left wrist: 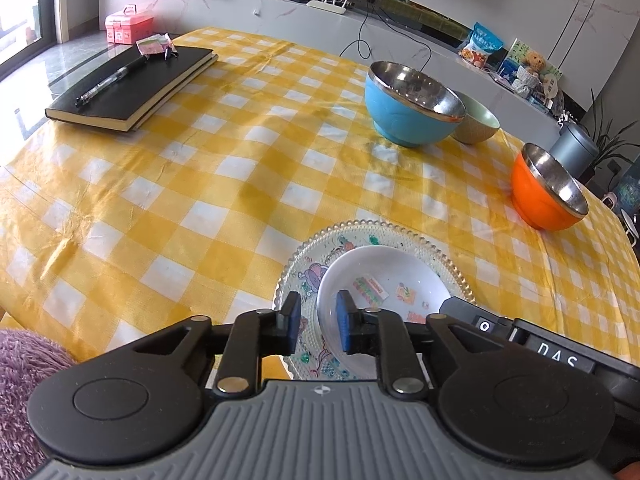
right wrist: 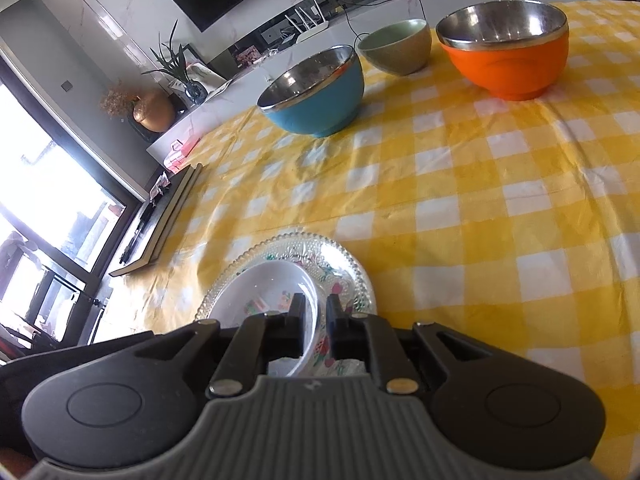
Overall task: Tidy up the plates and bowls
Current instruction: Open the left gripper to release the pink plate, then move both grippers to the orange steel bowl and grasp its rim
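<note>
Your left hand-held gripper (left wrist: 318, 322) straddles the near-left rim of the white dish (left wrist: 384, 280), its blue pads slightly apart with a gap showing on either side of the rim, so it is not clamping. Your right hand-held gripper (right wrist: 316, 320) sits astride the opposite rim of the same white dish (right wrist: 268, 296), jaws likewise narrowly parted and not pressing on it. No earlier view is at hand, so you get only how they stand.

The white dish lies inside the beaded glass plate (left wrist: 360, 232), which has a cartoon pattern and rests on the yellow checked cloth of the counter (left wrist: 200, 184), close to you. Farther back stands the blue bowl (left wrist: 408, 108) with a steel lining, and just behind it, touching or nearly so, the pale green bowl (left wrist: 480, 120). The orange bowl (left wrist: 548, 188), also steel-lined, stands well apart to the right. At the far left a black notebook (left wrist: 132, 88) carries a pen (left wrist: 110, 80).
</note>
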A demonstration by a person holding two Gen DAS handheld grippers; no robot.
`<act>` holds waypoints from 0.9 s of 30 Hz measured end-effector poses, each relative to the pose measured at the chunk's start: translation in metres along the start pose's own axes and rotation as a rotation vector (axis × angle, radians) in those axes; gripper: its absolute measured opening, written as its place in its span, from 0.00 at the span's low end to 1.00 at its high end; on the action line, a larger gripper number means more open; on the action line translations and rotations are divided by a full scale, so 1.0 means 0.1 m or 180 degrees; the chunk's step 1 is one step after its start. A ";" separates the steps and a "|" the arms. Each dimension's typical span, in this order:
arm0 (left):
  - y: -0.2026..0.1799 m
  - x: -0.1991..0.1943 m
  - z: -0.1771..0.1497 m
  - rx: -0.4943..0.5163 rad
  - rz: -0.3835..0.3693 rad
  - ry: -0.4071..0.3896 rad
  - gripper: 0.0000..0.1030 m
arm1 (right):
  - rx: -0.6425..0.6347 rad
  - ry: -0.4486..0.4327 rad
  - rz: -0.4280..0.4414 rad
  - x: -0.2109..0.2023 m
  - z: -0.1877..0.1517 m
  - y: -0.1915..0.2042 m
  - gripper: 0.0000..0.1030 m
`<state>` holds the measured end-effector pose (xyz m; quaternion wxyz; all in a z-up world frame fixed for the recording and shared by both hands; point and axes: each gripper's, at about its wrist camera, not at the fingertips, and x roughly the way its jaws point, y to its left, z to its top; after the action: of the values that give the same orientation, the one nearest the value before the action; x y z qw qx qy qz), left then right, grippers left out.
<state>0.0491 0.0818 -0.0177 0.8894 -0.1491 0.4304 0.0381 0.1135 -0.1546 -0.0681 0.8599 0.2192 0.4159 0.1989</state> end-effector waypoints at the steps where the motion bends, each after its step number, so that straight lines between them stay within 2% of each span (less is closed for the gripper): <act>1: 0.00 -0.02 0.01 -0.0009 -0.0010 -0.0018 0.25 | -0.0017 -0.0023 0.0001 -0.02 0.00 0.01 0.22; 9: -0.19 -0.23 0.13 0.0114 -0.0103 -0.0288 0.30 | -0.0269 -0.0189 -0.0172 -0.24 0.16 0.10 0.33; 18: -0.80 -0.36 0.45 0.0555 -0.0271 -0.0591 0.37 | -0.0270 -0.0358 -0.0613 -0.58 0.70 -0.11 0.38; 23: -1.18 -0.25 0.67 0.0700 -0.0525 -0.0519 0.40 | -0.0362 -0.0500 -0.0954 -0.74 1.14 -0.33 0.40; 25: -1.32 -0.17 0.76 0.0709 -0.0597 -0.0469 0.53 | -0.0418 -0.0539 -0.1108 -0.75 1.32 -0.43 0.43; 27: -1.47 -0.07 0.81 0.0794 -0.0612 -0.0437 0.54 | -0.0413 -0.0582 -0.1221 -0.76 1.48 -0.55 0.44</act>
<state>0.1350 -0.0340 0.0695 0.9279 -0.0751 0.3538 -0.0909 0.1979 -0.2715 0.0323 0.9284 0.0974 0.3566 0.0374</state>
